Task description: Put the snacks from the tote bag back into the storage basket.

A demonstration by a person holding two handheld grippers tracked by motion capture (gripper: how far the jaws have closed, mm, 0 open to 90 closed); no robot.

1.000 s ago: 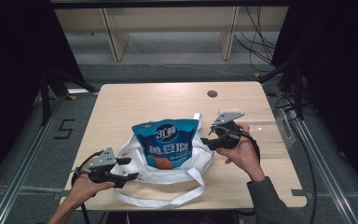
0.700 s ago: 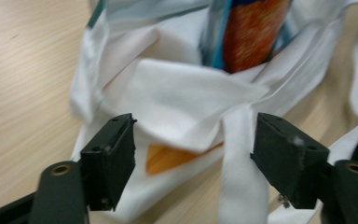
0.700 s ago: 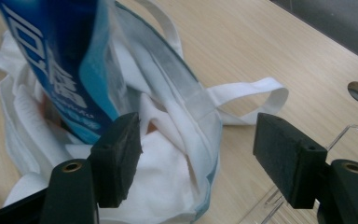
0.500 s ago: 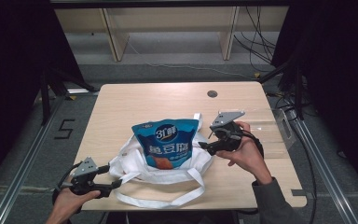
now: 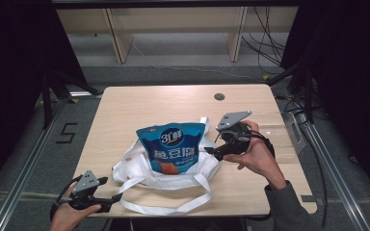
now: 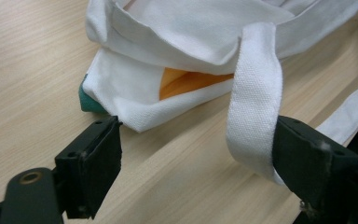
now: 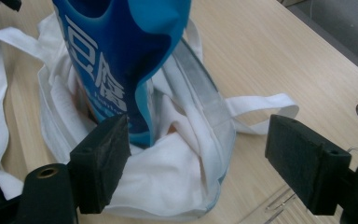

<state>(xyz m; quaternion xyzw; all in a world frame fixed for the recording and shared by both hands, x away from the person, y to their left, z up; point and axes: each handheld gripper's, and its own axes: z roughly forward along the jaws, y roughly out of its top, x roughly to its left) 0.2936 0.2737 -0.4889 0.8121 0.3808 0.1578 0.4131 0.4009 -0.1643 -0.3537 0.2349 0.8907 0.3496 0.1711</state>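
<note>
Pale wooden table (image 5: 139, 103), dark room. Blue printed snack pouch (image 5: 172, 147) sat inside white cloth tote bag (image 5: 139, 169), between left gripper (image 5: 115, 197) and right gripper (image 5: 209, 151). Both had just been opening, wide, holding nothing; strap (image 6: 254, 100) lay loosely against a left jaw. Bagging looked mostly done, pouch top not yet tucked in.

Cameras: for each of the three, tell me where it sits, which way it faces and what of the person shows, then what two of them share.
High view: fixed above the person's side, looking forward and down on the table; both hands show, with the left gripper and right gripper.
Left gripper view: rides on the left gripper, looking low along open jaws at the white bag and its strap.
Right gripper view: rides on the right gripper, facing the blue pouch standing in the bag.
Shared: both gripper views show the white bag.
</note>
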